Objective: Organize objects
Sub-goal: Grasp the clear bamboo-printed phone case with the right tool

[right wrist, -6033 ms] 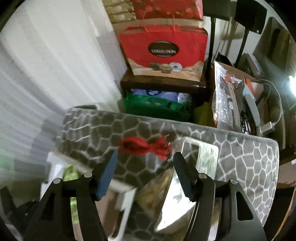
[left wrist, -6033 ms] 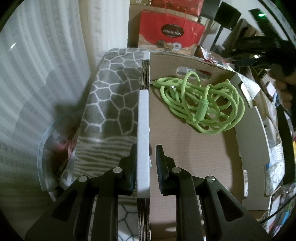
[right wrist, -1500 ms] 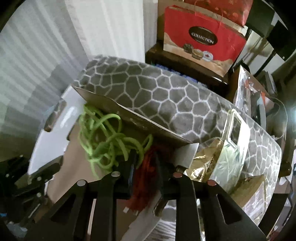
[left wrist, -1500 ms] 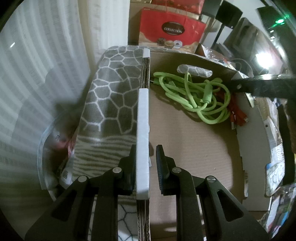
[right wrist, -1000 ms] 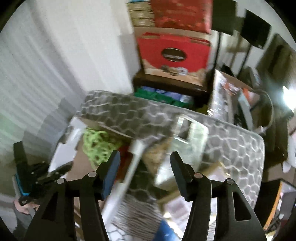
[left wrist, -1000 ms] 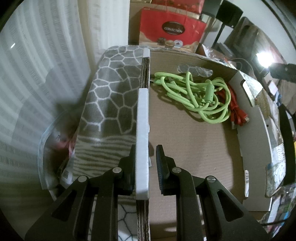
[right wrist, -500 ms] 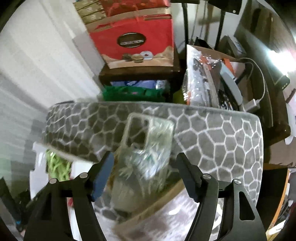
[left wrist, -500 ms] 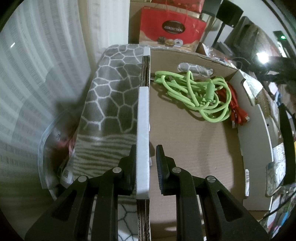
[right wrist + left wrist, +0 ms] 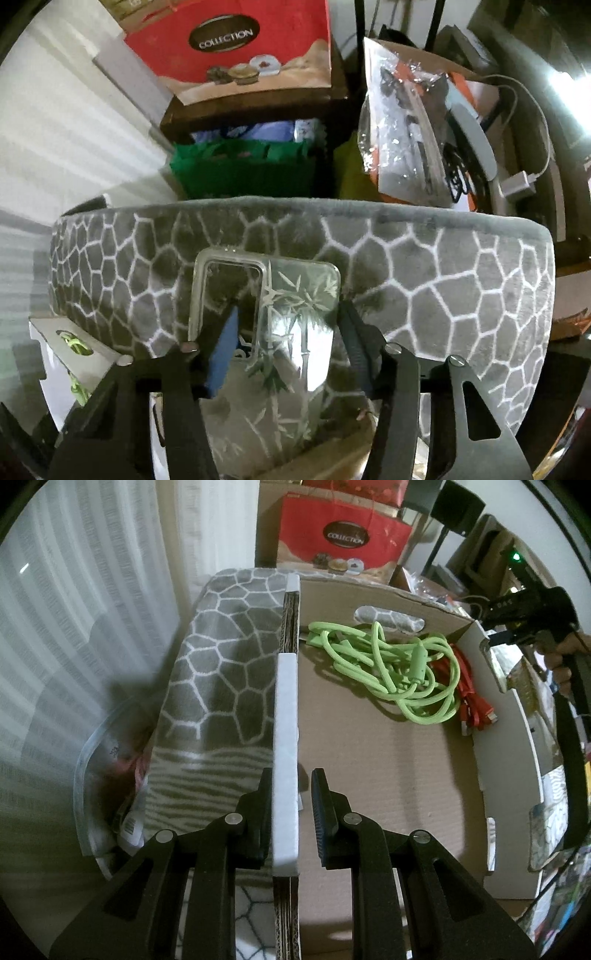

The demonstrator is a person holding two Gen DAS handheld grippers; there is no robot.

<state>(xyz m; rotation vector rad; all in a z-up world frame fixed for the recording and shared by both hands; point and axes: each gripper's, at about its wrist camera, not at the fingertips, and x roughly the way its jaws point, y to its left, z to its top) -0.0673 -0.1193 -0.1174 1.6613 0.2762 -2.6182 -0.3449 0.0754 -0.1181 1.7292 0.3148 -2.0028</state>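
- Between our right gripper's jaws stands a clear phone case printed with bamboo leaves, its camera cut-out at the top, just ahead of the fingertips.
- Those jaws have just been closing and stand about half open, one finger on each side of the case; we cannot tell whether the pads press on it yet.
- The case lies on a grey blanket with a white honeycomb pattern, which spreads ahead and to both sides of the right jaws.
- Low to the left of the right jaws shows a corner of the cardboard box, a bit of green cable visible through its handle hole.
- Our left gripper is clamped almost shut on the white-edged side wall of the box, the wall running straight ahead between the two fingers.
- Inside the box, ahead and to the right of the left jaws, lies a tangled green cable, and touching its far right side a red cable against the right wall.
- In the left view, beyond that right wall, a hand holds the right gripper's handle.
- Further ahead of both grippers stands a red gift bag reading "COLLECTION".
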